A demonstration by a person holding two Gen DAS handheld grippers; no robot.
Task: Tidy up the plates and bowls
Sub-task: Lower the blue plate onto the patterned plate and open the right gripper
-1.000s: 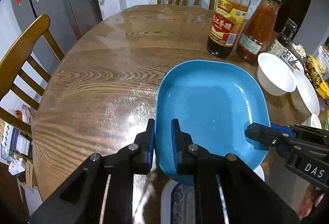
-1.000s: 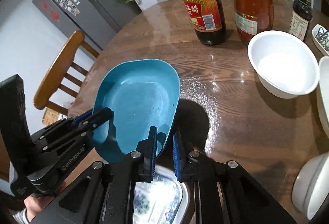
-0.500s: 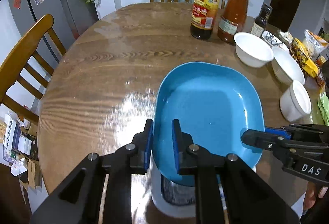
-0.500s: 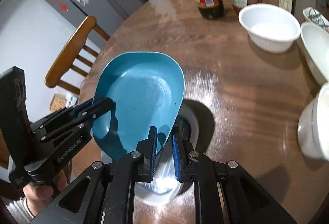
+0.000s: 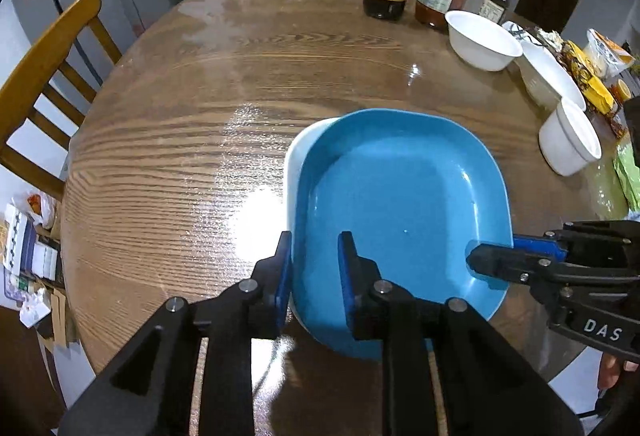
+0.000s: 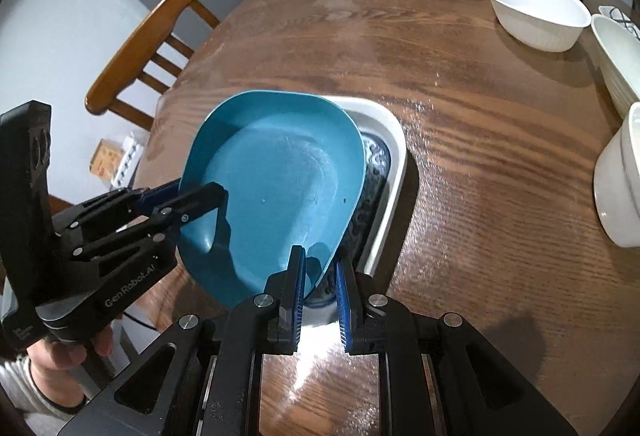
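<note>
Left wrist view: left gripper (image 5: 314,268) straddles near rim of blue plate (image 5: 400,204), jaws just been opening, pad gap visible; white dish (image 5: 294,164) beneath plate.
Right wrist view: right gripper (image 6: 320,292) clamped narrow on plate's (image 6: 276,188) near edge, plate tilted over white dish (image 6: 394,172); white bowl (image 6: 536,10) far ahead-right.

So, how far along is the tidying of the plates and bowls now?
Done: nothing looks finished yet. In hand: the blue plate is over the white dish. The right gripper is shut on its rim, and the fingers of the left gripper have just been opening, with the rim between them. Left: the white bowls stand unstacked by the bottles.
</note>
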